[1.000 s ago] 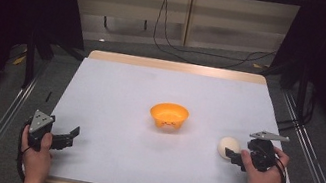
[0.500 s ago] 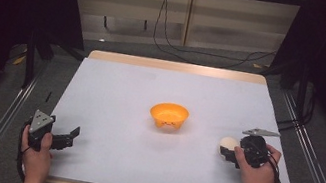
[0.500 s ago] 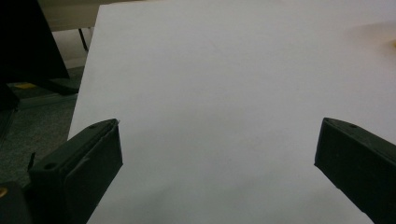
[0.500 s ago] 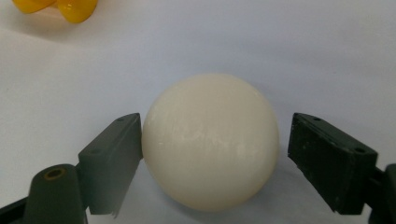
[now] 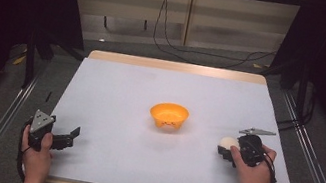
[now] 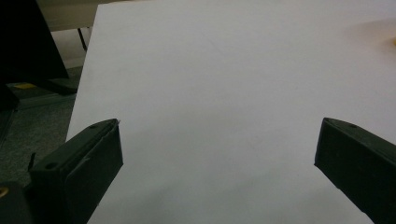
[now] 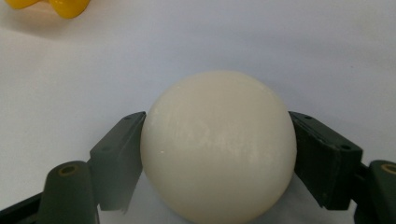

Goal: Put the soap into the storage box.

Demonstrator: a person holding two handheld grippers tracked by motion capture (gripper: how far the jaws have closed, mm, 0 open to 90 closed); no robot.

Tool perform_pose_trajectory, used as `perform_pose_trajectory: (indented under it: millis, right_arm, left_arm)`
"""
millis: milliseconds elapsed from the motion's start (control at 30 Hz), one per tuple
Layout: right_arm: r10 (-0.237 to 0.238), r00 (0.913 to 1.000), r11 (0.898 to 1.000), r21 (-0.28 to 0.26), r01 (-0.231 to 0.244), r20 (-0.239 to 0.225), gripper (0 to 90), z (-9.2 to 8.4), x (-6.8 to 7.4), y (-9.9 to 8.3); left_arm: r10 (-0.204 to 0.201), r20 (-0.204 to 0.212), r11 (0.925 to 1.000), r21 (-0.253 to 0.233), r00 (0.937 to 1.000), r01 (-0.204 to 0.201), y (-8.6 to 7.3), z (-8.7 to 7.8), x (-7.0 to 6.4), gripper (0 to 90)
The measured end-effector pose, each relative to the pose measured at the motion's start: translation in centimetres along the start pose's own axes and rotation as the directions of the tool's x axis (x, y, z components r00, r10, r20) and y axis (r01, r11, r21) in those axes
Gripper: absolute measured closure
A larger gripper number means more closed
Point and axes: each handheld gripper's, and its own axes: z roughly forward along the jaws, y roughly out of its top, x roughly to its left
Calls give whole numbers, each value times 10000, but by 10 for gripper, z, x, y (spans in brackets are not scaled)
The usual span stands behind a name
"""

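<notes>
My right gripper (image 7: 217, 154) has just closed on the cream ball (image 7: 218, 147), jaws touching both sides; the orange bowl (image 5: 169, 116) waits ahead-left. My left gripper (image 6: 217, 158) rests spread, empty.

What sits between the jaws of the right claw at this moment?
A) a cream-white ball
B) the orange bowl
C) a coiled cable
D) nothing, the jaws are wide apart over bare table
A: in the right gripper view the right claw has a jaw pressed against each side of the cream-white ball, while the orange bowl stands apart at the table's middle.
</notes>
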Motion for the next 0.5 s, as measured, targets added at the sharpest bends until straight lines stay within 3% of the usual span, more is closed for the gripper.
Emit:
perform_pose_trajectory:
  millis: [500]
  right_arm:
    - [-42, 9997, 10000, 14, 42, -236, 241, 1, -3, 0]
  left_arm:
    - [-16, 48, 10000, 27, 10000, 16, 0, 1, 0, 10]
